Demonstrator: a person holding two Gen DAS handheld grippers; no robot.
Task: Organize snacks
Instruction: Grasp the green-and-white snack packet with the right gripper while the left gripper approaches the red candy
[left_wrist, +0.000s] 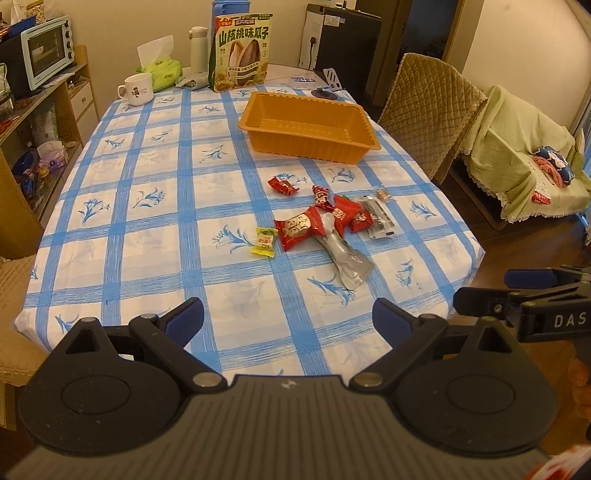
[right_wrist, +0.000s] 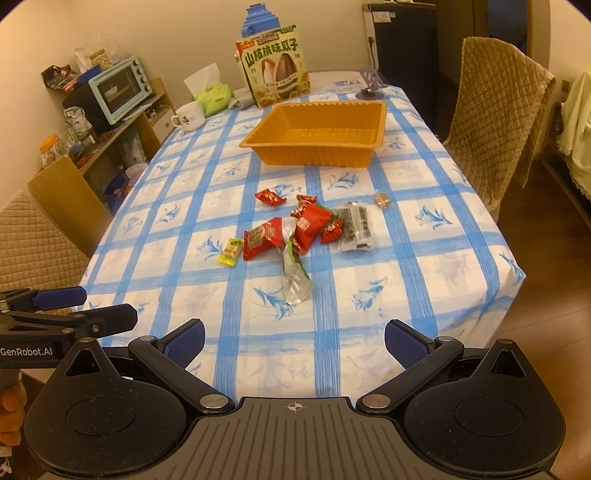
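A pile of wrapped snacks lies mid-table: red packets (left_wrist: 300, 228) (right_wrist: 263, 238), a silver pouch (left_wrist: 345, 260) (right_wrist: 294, 277), a yellow-green candy (left_wrist: 264, 240) (right_wrist: 231, 251), a clear black-printed packet (left_wrist: 378, 219) (right_wrist: 354, 227), a small red candy (left_wrist: 282, 185) (right_wrist: 269, 196) and a tan cube (left_wrist: 383, 195) (right_wrist: 382, 200). An empty orange tray (left_wrist: 258, 127) (right_wrist: 376, 136) stands beyond them. My left gripper (left_wrist: 288, 319) (right_wrist: 107, 308) is open and empty at the near table edge. My right gripper (right_wrist: 294, 339) (left_wrist: 484, 291) is open and empty beside it.
At the far end stand a sunflower-seed bag (left_wrist: 241, 53) (right_wrist: 277, 66), a white mug (left_wrist: 137, 88) (right_wrist: 189, 116), a tissue pack (left_wrist: 160, 70) (right_wrist: 210, 96) and a phone stand (left_wrist: 327, 88) (right_wrist: 371, 86). Quilted chairs (left_wrist: 428, 110) (right_wrist: 495, 122) flank the table. A shelf with a toaster oven (left_wrist: 46, 51) (right_wrist: 120, 88) is on the left.
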